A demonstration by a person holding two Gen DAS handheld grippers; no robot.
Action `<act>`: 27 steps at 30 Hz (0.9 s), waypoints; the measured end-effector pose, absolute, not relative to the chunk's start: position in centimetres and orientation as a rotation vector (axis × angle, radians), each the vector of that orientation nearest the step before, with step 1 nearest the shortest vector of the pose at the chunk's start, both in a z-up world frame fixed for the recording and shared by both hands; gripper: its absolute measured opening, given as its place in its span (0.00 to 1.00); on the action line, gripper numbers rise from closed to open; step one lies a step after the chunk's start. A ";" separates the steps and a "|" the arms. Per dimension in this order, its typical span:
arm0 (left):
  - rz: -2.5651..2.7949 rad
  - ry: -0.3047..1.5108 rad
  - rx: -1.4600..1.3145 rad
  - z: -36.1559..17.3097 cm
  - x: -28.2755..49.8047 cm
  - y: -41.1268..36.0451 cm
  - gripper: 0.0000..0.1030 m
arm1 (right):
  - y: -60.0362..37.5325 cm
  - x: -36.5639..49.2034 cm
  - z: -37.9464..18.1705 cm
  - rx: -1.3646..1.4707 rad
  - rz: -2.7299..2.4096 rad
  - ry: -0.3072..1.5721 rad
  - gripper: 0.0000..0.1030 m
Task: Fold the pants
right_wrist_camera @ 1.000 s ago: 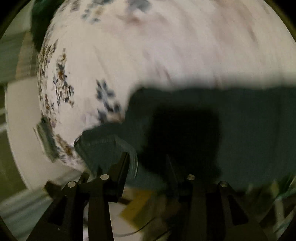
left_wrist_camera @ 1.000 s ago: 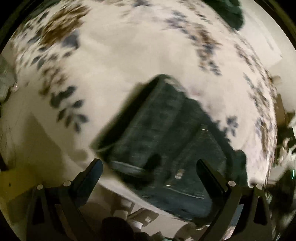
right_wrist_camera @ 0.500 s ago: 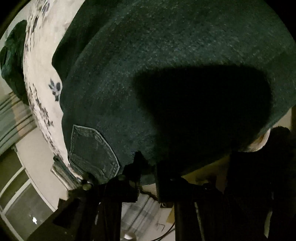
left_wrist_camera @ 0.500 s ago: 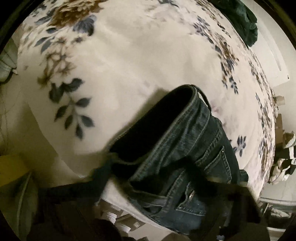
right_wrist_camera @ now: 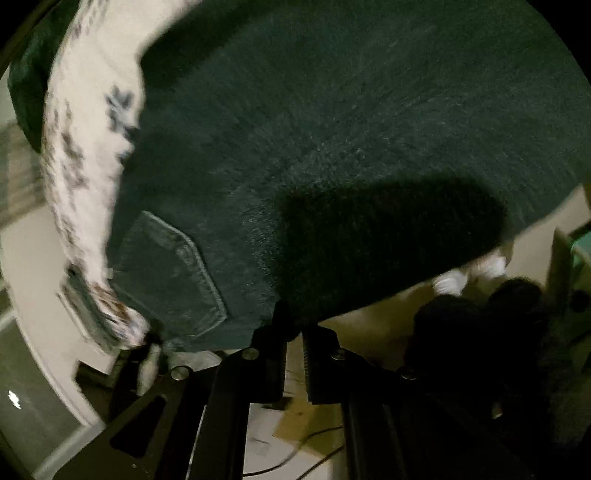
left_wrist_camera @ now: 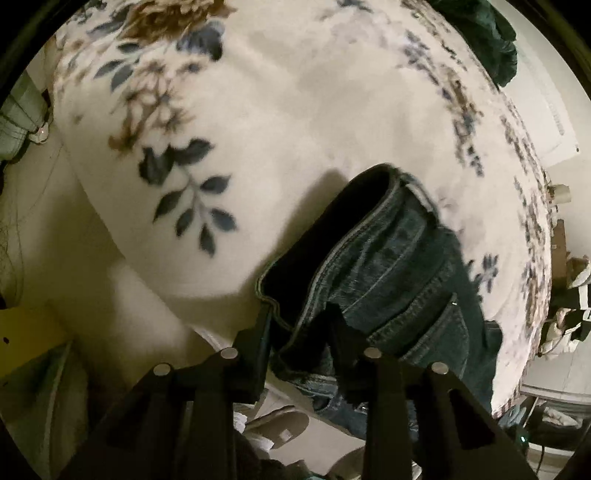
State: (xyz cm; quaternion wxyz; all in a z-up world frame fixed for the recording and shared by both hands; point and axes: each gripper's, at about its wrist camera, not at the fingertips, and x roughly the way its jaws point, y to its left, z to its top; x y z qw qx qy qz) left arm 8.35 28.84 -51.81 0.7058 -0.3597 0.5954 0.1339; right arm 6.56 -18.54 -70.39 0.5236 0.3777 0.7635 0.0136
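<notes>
**Dim room around a floral-covered bed**

A bed (left_wrist_camera: 303, 110) under a cream blanket printed with blue leaves and brown flowers fills the left wrist view. A dark green cloth heap (left_wrist_camera: 480, 33) lies at its far edge. Pale walls (left_wrist_camera: 535, 92) stand behind it, and clutter (left_wrist_camera: 569, 295) crowds the right side. Light floor (right_wrist_camera: 373, 328) and cables (right_wrist_camera: 295, 454) show below in the right wrist view. Lighting is low and warm.

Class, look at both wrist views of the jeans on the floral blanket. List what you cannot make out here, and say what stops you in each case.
1. Legs of the jeans: left view, cut off past the gripper and lower frame.
2. Left gripper contact: denim covers the fingertips.
3. Whole garment outline: right view, jeans fill the frame, blurred.
4. Right gripper grip: tips meet the denim edge in dark shadow.
5. Blanket pattern: right view, motion blur.
</notes>
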 end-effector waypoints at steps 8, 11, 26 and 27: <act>0.293 1.300 -0.741 -46.8 9.0 27.9 0.54 | -20.1 11.1 -66.0 0.774 0.249 1.881 0.47; 0.249 1.245 -0.674 -44.8 10.5 25.8 0.82 | -20.4 15.4 -63.1 0.641 0.304 1.793 0.49; 0.041 1.326 -0.408 -51.4 15.9 16.3 0.85 | -18.3 28.7 -66.2 0.206 0.331 1.675 0.03; 0.019 1.318 -0.402 -51.4 15.9 16.2 0.90 | -18.9 28.7 -65.7 0.221 0.324 1.652 0.02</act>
